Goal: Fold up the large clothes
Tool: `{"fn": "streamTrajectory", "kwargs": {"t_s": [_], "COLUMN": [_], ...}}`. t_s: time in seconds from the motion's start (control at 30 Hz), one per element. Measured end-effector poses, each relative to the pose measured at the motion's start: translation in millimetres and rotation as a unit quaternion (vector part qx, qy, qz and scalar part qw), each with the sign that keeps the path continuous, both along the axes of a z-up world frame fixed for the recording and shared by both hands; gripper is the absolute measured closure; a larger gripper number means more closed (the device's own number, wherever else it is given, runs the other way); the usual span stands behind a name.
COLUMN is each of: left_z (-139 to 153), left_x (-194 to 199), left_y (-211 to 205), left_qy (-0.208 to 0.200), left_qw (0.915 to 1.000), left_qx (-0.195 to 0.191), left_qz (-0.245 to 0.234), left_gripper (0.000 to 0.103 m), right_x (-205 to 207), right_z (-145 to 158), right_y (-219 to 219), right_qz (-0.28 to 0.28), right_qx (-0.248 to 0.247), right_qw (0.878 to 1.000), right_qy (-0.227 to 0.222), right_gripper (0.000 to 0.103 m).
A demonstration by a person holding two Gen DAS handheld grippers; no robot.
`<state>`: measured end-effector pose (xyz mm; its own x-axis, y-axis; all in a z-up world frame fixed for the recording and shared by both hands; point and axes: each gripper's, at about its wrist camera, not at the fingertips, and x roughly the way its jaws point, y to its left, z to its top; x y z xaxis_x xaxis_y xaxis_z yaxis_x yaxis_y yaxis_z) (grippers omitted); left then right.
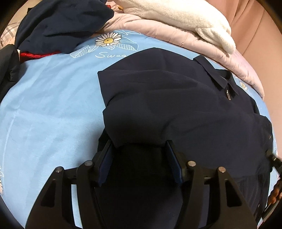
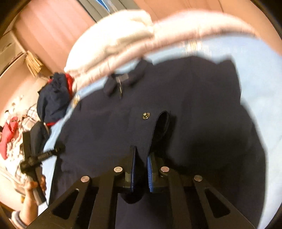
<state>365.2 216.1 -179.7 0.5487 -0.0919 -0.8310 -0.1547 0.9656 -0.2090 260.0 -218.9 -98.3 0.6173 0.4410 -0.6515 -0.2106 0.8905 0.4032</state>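
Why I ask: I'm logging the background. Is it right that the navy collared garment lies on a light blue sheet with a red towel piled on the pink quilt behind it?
Not quite. The towel piled on the pink quilt is cream white, not red, as the left wrist view shows. The rest holds: the navy collared garment lies on the light blue sheet.

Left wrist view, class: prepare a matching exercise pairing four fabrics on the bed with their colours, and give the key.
Column one:
1. bed sheet
2. collared garment
3. fluffy blanket
4. quilted cover

Column two:
A. cream white
B. pale pink
C. light blue with a daisy print
D. dark navy

Pairs: 1-C, 2-D, 3-A, 4-B
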Motion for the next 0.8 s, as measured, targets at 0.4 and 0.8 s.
{"fn": "streamTrajectory", "kwargs": {"t_s": [0.4,0.8], "left_z": [-7,-1], "left_x": [3,-9], "left_y": [-7,-3], "left_qy": [0.007,0.007], "left_qw": [0.9999,0.9999], "left_qx": [0.007,-0.007], "left_qz": [-0.009,0.006], "left_gripper": [0.034,0.034], "right_x": [-11,-28], "right_z": [7,-20], "right_y": [27,29], "right_qz": [-0.058,0.031], "right_qx": [-0.204,-0.148], "right_qw": [0.975,0.988], "right_qy": [-0.067,-0.008], "right_gripper": [0.076,0.076]}}
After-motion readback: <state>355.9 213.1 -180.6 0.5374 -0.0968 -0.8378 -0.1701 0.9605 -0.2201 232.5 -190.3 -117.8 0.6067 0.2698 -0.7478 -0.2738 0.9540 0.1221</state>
